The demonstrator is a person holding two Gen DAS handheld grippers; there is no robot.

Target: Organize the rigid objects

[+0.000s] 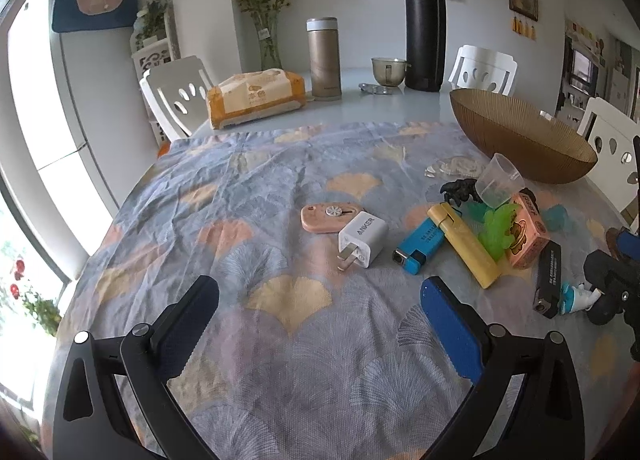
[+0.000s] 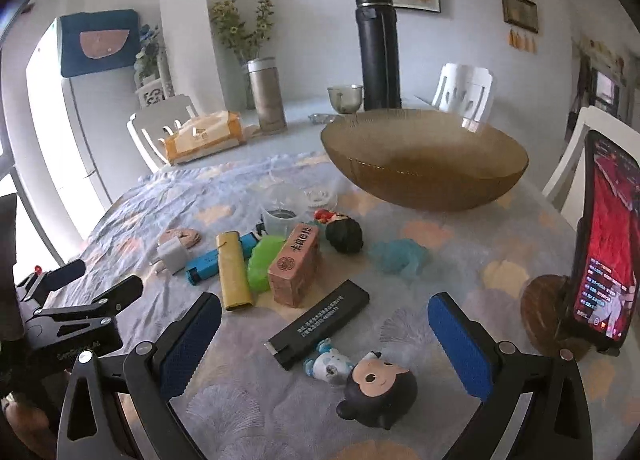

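Observation:
Small items lie scattered on the patterned cloth. In the left wrist view a white charger [image 1: 363, 239] rests just beyond my open left gripper [image 1: 320, 292], beside a pink cutter [image 1: 328, 217], a blue lighter [image 1: 420, 245] and a yellow lighter [image 1: 464, 244]. A brown ribbed bowl [image 1: 520, 136] stands at the far right. My right gripper [image 2: 325, 310] is open above a black lighter [image 2: 320, 322] and a lying doll figure [image 2: 360, 378]. Behind them sit a pink brick-like box [image 2: 296, 270], a green toy [image 2: 262, 262], a blue toy [image 2: 398, 256] and the bowl [image 2: 424, 160].
A phone [image 2: 604, 236] leans on a wooden stand at the right. At the table's far side stand a tissue pack [image 1: 256, 96], a gold flask [image 1: 324, 58], a black thermos [image 1: 424, 26] and a cup [image 1: 388, 70]. White chairs ring the table. The other gripper [image 2: 80, 296] shows at left.

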